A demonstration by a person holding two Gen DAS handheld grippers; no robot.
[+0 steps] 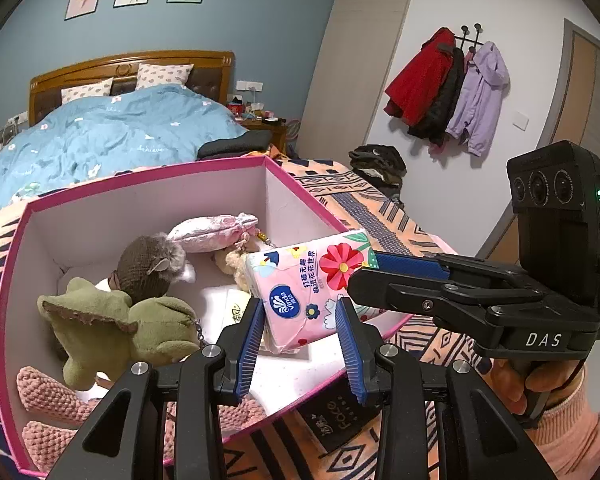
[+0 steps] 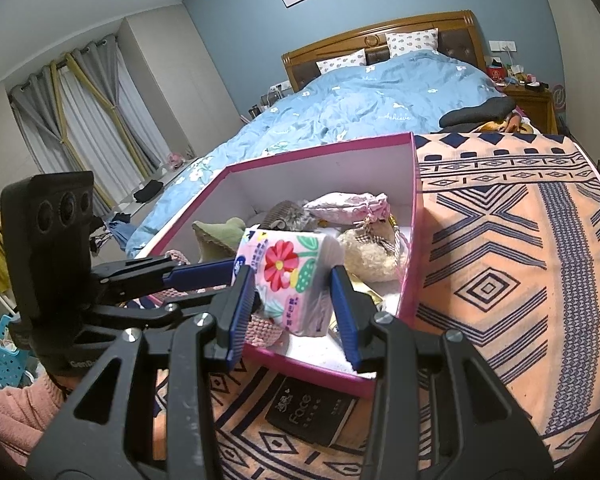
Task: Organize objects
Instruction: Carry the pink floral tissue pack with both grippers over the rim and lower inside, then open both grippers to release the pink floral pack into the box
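left gripper (image 1: 300, 320): closed on one end of the pink tissue pack (image 1: 312, 288) | right gripper (image 2: 296, 300): closed on the other end, pads pressed on both sides | tissue pack: held tilted over the near corner of the pink box (image 1: 288, 176), above the toys | box: placed on the patterned blanket (image 2: 520, 260)

A pink tissue pack (image 1: 312, 288) with a red flower print carries a blue round badge reading "Vinda", beside lines of Chinese characters too small to read surely. The black body of the right tool (image 1: 362, 270) shows white letters "DAS". A dark flat packet (image 2: 312, 410) lying on the patterned blanket reads "Face" after a Chinese character. The blue duvet (image 1: 112, 136) bears the cursive word "Achieve".
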